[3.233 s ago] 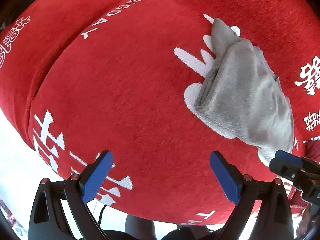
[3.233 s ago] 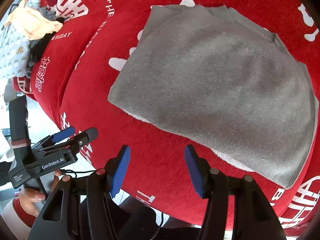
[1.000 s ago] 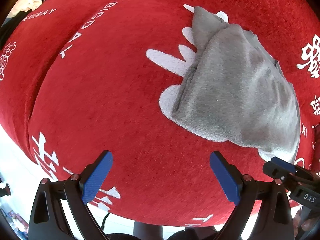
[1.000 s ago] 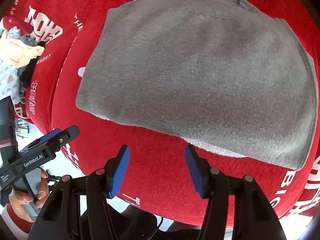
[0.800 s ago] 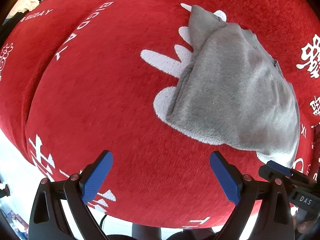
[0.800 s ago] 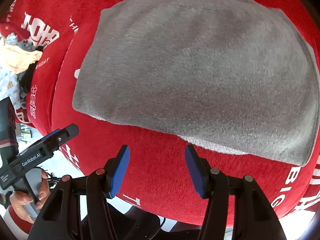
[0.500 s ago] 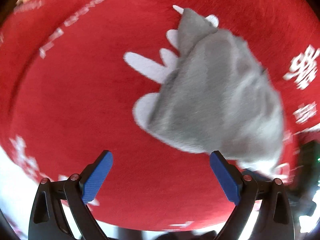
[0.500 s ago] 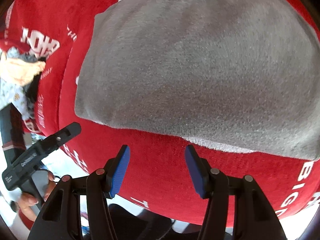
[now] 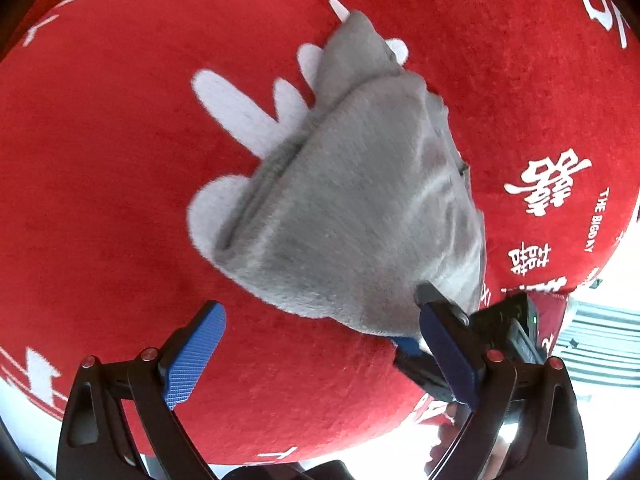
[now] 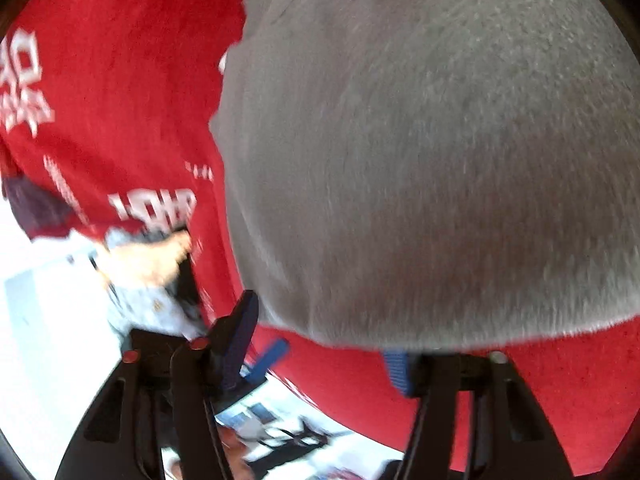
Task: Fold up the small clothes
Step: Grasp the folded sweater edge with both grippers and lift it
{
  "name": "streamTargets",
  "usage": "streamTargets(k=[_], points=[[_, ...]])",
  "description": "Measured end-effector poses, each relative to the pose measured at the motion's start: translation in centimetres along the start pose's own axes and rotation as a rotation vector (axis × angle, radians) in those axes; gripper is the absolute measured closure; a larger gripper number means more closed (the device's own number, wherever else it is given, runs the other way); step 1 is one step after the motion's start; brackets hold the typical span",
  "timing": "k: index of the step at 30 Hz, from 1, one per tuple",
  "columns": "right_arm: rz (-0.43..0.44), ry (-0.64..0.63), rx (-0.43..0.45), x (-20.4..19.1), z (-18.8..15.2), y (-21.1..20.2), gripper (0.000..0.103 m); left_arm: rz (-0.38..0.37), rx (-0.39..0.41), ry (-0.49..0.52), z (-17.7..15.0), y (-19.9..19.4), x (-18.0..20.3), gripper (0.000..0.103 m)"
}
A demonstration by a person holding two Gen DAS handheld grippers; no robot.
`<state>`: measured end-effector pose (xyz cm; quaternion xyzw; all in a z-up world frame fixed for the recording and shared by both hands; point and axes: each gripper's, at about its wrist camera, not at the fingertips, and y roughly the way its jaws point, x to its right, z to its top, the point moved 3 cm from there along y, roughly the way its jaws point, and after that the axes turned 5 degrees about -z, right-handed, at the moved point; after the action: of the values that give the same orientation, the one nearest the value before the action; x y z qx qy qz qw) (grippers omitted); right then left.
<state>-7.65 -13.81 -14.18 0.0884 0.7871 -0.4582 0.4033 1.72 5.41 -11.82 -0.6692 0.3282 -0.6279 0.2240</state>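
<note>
Grey jumper lying folded on red cloth. Right gripper spread, straddling its near edge; left gripper spread, hovering near. Risk: a shallow bite catching one layer only, dragging the fold apart.

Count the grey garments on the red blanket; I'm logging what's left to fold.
1: the grey garment lies folded on the red blanket, near its front edge. The blurred pile at left may hide others.
</note>
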Motion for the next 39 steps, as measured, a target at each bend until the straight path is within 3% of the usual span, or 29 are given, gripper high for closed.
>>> streamTargets(k=[1,8,13,15,17,18,19,21,22,23,24,26,28,31,35,39], points=[[0.000,0.032,0.003,0.2,0.3,0.0,0.094,-0.010,-0.005,-0.003,0.0,0.4,0.3,0.005],[0.095,-0.041,0.022,-1.7,0.7,-3.1,0.095,-0.108,0.048,-0.071,1.1,2.1,2.1,0.005],[0.081,-0.076,0.002,-1.9,0.6,-3.3,0.095,-0.088,0.134,-0.118,2.7,2.8,3.0,0.005],[0.062,-0.088,-0.013,-1.7,0.4,-3.1,0.095,-0.042,0.183,-0.114,3.3,2.6,3.4,0.018],[0.017,-0.122,-0.045,-1.7,0.2,-2.7,0.095,0.041,0.206,-0.078,3.9,2.4,3.8,0.058],[-0.010,-0.152,-0.072,-1.8,0.0,-2.6,0.094,0.077,0.211,-0.055,4.2,2.4,4.0,0.069],[-0.031,-0.173,-0.092,-1.9,0.0,-2.7,0.092,0.121,0.214,-0.023,4.4,2.3,4.2,0.079],[-0.115,-0.235,-0.129,-2.3,0.0,-3.4,0.086,0.194,0.231,0.055,4.4,2.0,4.7,0.085],[-0.164,-0.280,-0.139,-2.7,0.1,-4.2,0.083,0.254,0.243,0.143,4.1,1.9,5.6,0.085],[-0.212,-0.324,-0.136,-3.2,0.3,-5.0,0.069,0.288,0.251,0.196,3.8,1.9,6.2,0.087],[-0.256,-0.362,-0.124,-3.8,0.7,-6.0,0.044,0.331,0.260,0.272,3.4,1.9,6.9,0.087],[-0.299,-0.419,-0.088,-5.1,2.0,-7.9,0.027,0.417,0.275,0.430,2.3,2.1,8.4,0.087],[-0.305,-0.467,-0.073,-7.2,3.9,-8.7,0.027,0.497,0.282,0.603,1.1,2.6,9.9,0.087],[-0.347,-0.536,-0.098,-11.0,7.3,-7.1,0.025,0.559,0.280,0.793,-0.4,3.2,11.3,0.087],[-0.417,-0.632,-0.317,-16.1,10.2,-0.6,0.020,0.590,0.276,0.981,-2.4,3.9,12.6,0.087],[-0.564,-0.795,-0.516,-19.1,9.9,6.2,0.013,0.597,0.278,1.051,-3.2,5.0,13.5,0.087]])
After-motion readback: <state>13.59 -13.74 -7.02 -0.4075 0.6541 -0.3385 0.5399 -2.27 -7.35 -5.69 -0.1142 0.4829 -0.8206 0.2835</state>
